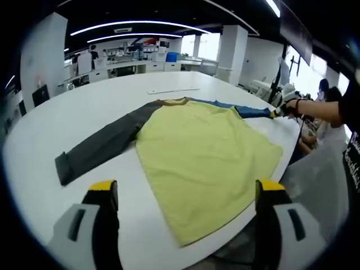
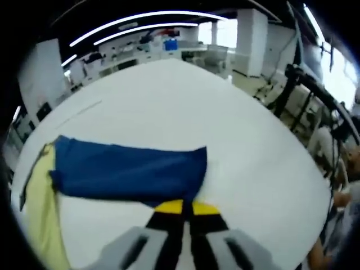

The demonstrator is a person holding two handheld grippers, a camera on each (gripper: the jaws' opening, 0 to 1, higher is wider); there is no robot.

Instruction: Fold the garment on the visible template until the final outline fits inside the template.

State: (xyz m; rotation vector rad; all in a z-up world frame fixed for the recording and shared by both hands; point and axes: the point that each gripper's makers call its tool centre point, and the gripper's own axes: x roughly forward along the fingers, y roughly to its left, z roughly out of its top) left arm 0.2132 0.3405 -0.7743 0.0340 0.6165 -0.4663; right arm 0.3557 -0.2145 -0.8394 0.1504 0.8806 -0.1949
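A long-sleeved garment lies spread flat on the white round table (image 1: 84, 112). It has a yellow body (image 1: 202, 157), a grey sleeve (image 1: 101, 147) stretched toward the left and a blue sleeve (image 1: 250, 111) stretched toward the right. My left gripper (image 1: 187, 188) hangs open above the near hem, its yellow-tipped jaws wide apart and holding nothing. My right gripper (image 1: 283, 108), held in a hand, sits at the cuff end of the blue sleeve. In the right gripper view the right gripper (image 2: 185, 208) is shut on the near edge of the blue sleeve (image 2: 129, 169), with the yellow body (image 2: 42, 219) at far left.
A thin pale strip (image 1: 173, 90) lies on the table beyond the collar. The table's rim (image 1: 242, 236) curves close to the garment's hem. People sit past the right edge (image 1: 332, 107). Work benches (image 1: 140, 62) and pillars stand behind. Bare tabletop (image 2: 185, 101) stretches beyond the blue sleeve.
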